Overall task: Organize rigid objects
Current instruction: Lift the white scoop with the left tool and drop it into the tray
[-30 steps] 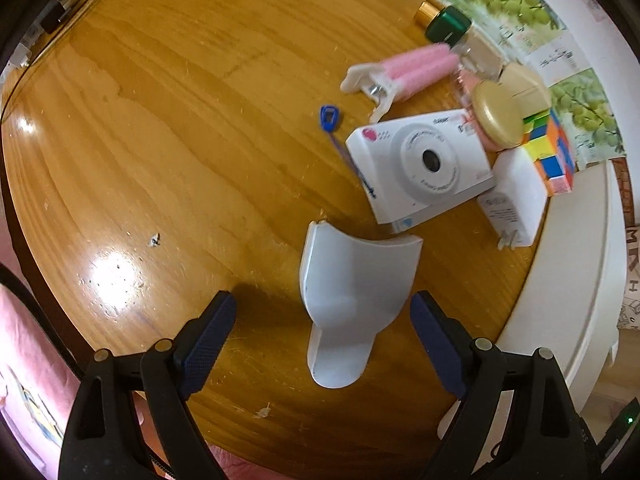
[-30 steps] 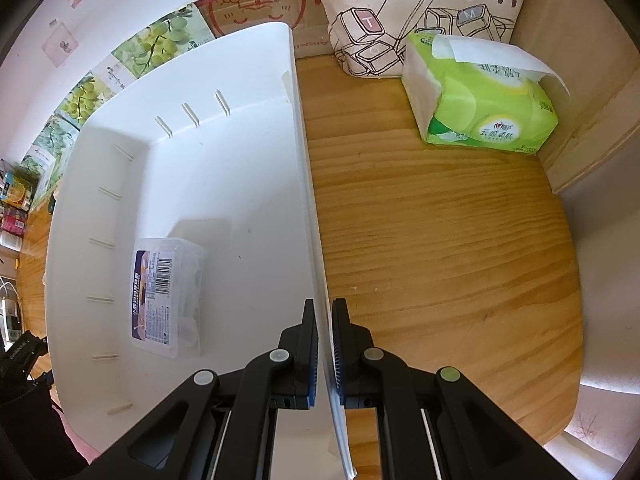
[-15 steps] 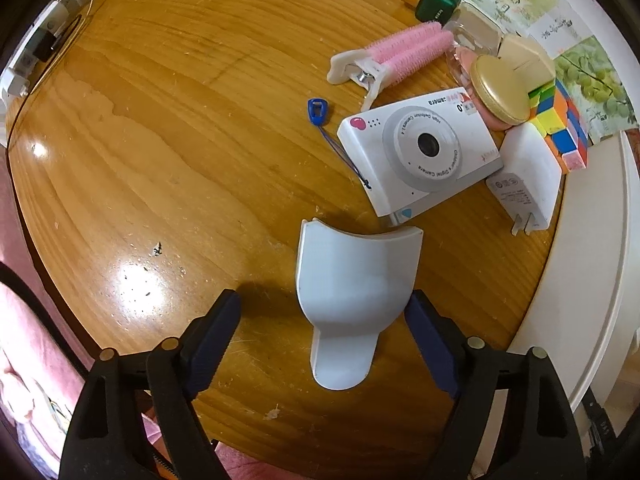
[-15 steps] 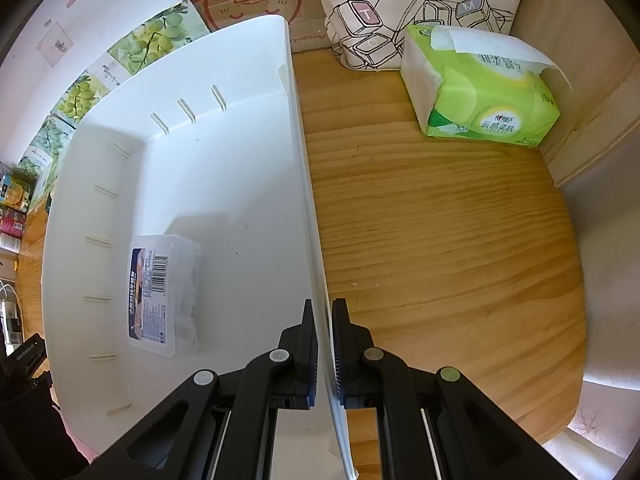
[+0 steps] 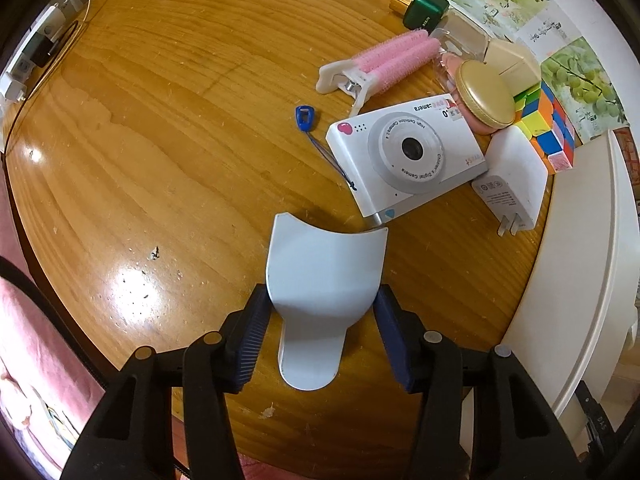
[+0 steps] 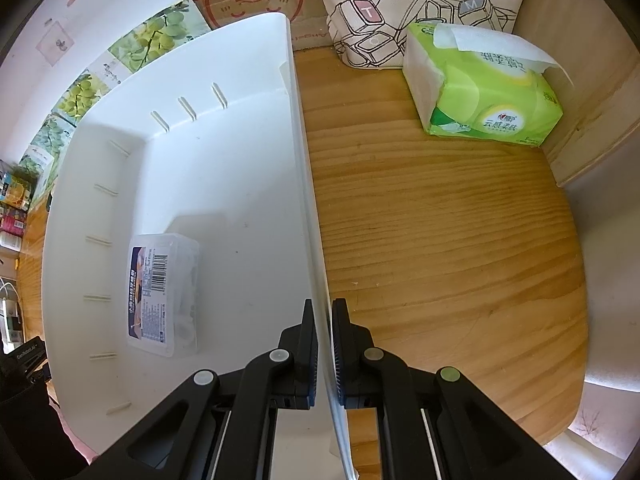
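Both grippers, left point(image 5: 322, 336) and right point(image 6: 325, 352), are black plastic with round pale rivets, their fingers point(image 5: 250, 344) lined by ribbed dark-blue pads.

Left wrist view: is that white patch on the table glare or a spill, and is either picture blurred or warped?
Left wrist view: the patch looks like glare on the glossy table; it is sharp, and the table edge bows from the fisheye. Right wrist view: evenly lit, sharp; the white bin wall curves near the edges, and the plastic box casts a soft shadow.

left tongs point(image 5: 322, 328) closed onto white scoop point(image 5: 320, 280)
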`<state>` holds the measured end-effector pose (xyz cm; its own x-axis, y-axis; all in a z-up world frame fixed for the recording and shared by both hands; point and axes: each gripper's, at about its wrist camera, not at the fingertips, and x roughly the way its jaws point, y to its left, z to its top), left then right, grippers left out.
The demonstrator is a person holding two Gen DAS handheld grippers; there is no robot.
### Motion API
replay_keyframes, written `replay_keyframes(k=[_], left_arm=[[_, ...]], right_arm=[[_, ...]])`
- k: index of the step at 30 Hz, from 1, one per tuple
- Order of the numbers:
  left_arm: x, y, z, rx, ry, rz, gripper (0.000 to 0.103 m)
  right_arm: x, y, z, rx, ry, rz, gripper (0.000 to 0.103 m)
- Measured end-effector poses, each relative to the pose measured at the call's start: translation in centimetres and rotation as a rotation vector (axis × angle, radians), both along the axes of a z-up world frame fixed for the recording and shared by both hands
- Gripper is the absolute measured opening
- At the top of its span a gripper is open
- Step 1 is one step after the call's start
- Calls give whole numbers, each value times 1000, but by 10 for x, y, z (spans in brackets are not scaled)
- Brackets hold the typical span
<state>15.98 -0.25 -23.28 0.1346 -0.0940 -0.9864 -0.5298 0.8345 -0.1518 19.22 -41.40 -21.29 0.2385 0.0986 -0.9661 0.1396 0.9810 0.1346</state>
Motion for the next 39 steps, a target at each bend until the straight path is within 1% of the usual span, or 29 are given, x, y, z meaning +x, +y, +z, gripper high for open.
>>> replay_keyframes(k=[9, 14, 17, 20, 27, 33, 36, 39], left_arm=[[-9, -4, -1, -10, -12, -2, 56], [-13, -4, 14, 6, -69, -9, 56], [-15, -9, 26, 34, -98, -28, 56], [-16, -10, 36, 53, -131, -53, 56], [-13, -26, 73, 85, -242, -145, 56], [2, -53, 107, 56, -344, -248, 56], [7, -66, 118, 49, -392, -300, 56], [11, -81, 130, 40, -468, -364, 56]], right_arm=[[-3, -3, 2, 9, -6, 3, 9], [-5, -4, 3, 13, -12, 5, 9], [-8, -5, 4, 15, -16, 5, 9], [-9, -6, 4, 5, -9, 7, 6], [-11, -6, 4, 12, -13, 6, 6], [-12, -8, 5, 12, -14, 11, 6], [-12, -8, 5, 13, -15, 11, 6], [-12, -8, 5, 12, -14, 11, 6]])
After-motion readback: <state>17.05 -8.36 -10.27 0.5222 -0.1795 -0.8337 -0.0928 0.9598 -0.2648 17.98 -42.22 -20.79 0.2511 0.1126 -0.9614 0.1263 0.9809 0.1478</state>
